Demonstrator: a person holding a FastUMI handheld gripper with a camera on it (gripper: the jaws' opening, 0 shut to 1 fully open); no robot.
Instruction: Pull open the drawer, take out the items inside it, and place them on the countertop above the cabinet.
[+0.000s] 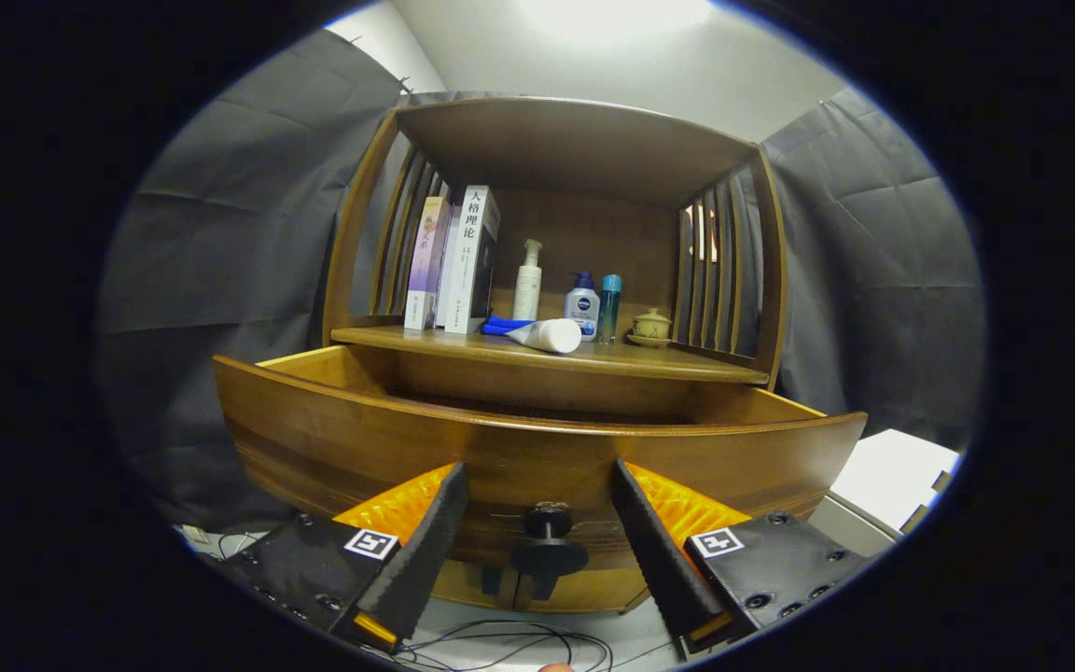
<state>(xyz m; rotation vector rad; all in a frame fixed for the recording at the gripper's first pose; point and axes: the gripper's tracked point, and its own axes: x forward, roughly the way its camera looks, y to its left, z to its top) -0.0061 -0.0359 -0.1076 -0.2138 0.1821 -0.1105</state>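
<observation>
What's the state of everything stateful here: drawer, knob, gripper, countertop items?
drawer: pulled open, inside hidden behind its front
knob: between the fingers, untouched
gripper: open, fingers either side of the knob
white tube: lying on its side on the countertop
books: upright
pump bottle: upright
lidded cup: lid on

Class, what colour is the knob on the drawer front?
Black; the knob shows best in the gripper view, between the open hand-held gripper fingers.

Wooden drawer (537, 448) pulled open; dark round knob (549, 523) on front.
</observation>
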